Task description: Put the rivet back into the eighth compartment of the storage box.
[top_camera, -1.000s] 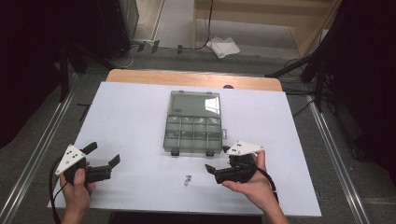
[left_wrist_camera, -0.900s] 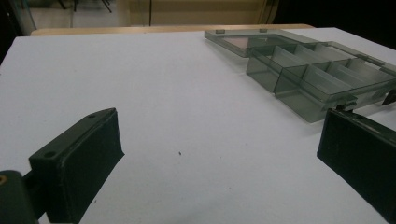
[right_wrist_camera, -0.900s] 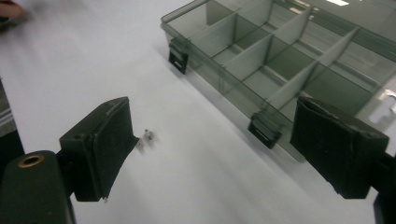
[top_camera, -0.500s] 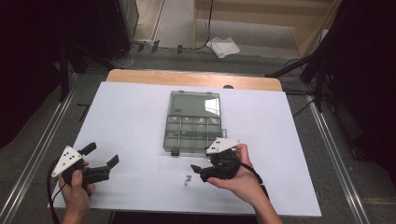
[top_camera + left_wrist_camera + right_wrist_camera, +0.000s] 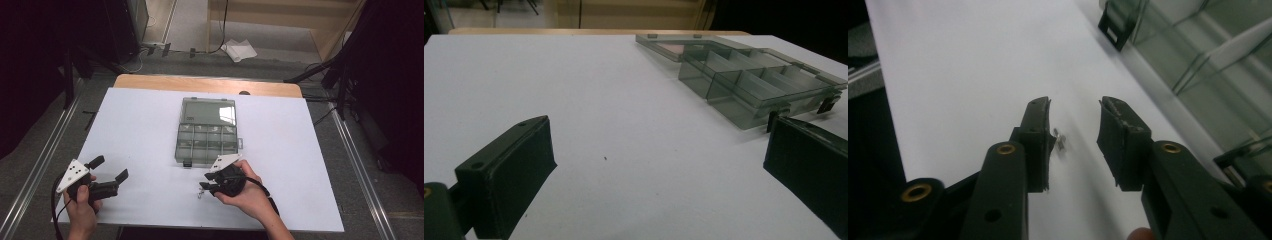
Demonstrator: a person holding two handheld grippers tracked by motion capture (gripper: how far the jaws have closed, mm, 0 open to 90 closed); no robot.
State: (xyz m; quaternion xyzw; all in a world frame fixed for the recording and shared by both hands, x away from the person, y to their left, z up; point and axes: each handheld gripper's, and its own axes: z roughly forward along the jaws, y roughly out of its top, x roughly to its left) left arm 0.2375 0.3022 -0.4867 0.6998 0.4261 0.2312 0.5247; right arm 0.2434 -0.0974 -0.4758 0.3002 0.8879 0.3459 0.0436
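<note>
A clear grey compartment box (image 5: 207, 135) lies open at the table's middle, its lid folded back; it also appears as the box (image 5: 749, 75) and the box (image 5: 1198, 50). Small metal screws (image 5: 200, 192) lie on the white sheet just in front of it. My right gripper (image 5: 205, 182) hovers right over them, open with a narrow gap. In the right gripper view, one screw (image 5: 1060, 140) lies on the sheet beside the left jaw's inner face, between the jaws of the right gripper (image 5: 1075, 105). My left gripper (image 5: 110, 168) rests wide open at the front left, holding nothing; the left gripper (image 5: 659, 170) faces the box.
The white sheet (image 5: 140, 130) covers the table, with a wooden strip (image 5: 200, 84) at the far edge. Metal rails (image 5: 350, 150) run along both sides on the floor. A crumpled white paper (image 5: 239, 50) lies beyond the table.
My right gripper has moved left along the front of the box and now stands over the screws. The left gripper has barely shifted.
</note>
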